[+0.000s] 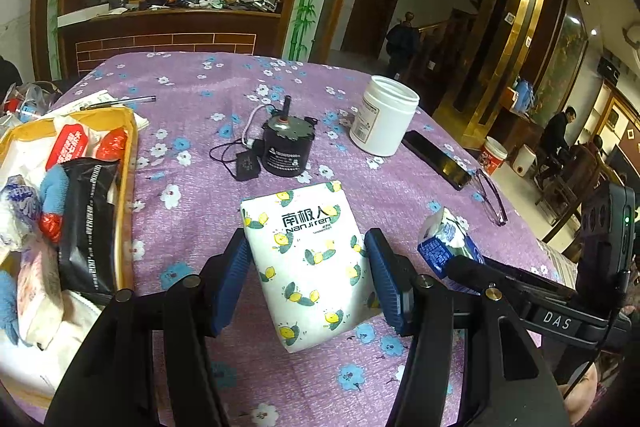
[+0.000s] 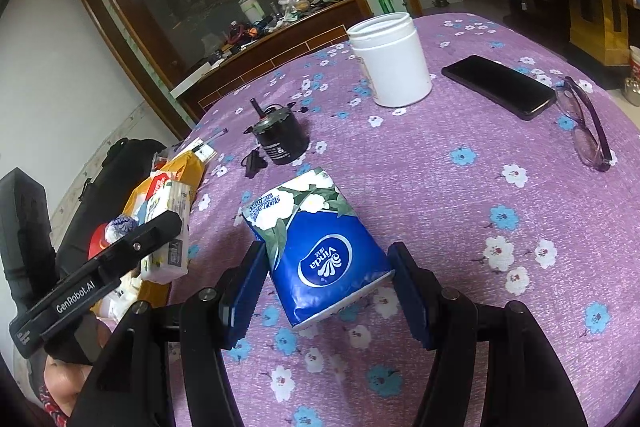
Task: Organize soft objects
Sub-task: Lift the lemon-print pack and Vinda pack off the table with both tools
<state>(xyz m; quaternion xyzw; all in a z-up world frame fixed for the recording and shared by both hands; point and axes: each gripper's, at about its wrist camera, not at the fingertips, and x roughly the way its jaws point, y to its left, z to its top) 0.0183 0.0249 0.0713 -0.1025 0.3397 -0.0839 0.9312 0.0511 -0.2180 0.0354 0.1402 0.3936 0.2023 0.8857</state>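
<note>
The left gripper point(image 1: 306, 277) clamps a white lemon-printed tissue pack point(image 1: 308, 263) above the purple flowered tablecloth point(image 1: 200, 131); the right gripper point(image 2: 328, 287) pinches a blue plastic tissue pack point(image 2: 320, 247). Both look light and squashy, best held across the middle.

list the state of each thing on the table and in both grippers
left hand-held gripper: shut on lemon-print tissue pack
right hand-held gripper: shut on blue tissue pack
white jar: upright, lid off
phone: flat, screen dark
glasses: folded
yellow box: open, packed with soft packs
</note>
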